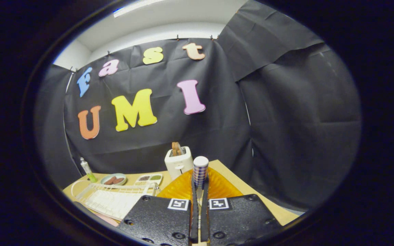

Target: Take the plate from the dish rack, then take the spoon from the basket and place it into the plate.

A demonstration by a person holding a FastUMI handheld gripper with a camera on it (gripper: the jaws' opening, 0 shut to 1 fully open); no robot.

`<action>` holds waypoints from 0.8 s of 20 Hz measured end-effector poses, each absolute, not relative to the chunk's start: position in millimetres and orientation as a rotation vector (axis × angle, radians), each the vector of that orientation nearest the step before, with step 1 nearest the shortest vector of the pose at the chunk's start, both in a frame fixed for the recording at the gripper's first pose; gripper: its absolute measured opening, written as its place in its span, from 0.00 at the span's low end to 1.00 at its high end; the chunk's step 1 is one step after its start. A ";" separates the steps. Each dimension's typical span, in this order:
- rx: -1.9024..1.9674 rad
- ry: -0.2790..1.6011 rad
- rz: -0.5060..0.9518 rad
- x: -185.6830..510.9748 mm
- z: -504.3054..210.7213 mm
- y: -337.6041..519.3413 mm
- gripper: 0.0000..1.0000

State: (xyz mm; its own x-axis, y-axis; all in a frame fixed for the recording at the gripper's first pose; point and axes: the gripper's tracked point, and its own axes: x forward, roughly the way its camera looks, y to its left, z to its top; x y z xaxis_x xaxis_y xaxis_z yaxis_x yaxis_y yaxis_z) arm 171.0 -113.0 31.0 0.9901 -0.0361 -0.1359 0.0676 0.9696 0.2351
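Note:
My gripper (199,184) has its two fingers drawn close together on the rim of an orange ribbed plate (221,187). The plate fans out to both sides just beyond the fingertips and is held above the wooden table (248,191). To the left and lower down stands the white wire dish rack (115,201). Just past the plate's far edge a cup with a blue checked pattern (200,169) stands upright.
A white toaster (179,163) with bread in its slot stands behind the cup. Further left lie a small dish of sausages (113,179), a divided tray of food (149,178) and a small bottle (87,169). Black cloth walls close the table's back and right.

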 end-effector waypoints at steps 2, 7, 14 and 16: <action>0.249 0.123 -0.037 146.0 38.9 -93.1 0.08; 0.261 0.130 0.035 106.0 44.3 -29.4 0.08; 0.268 0.160 0.160 60.7 15.5 79.9 0.08; 0.257 0.168 0.180 52.9 2.6 103.6 0.08</action>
State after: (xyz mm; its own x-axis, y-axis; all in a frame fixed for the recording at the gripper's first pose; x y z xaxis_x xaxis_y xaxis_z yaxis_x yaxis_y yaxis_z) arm 52.9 103.6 2.6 0.9699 0.1979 -0.1418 -0.1551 0.9512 0.2669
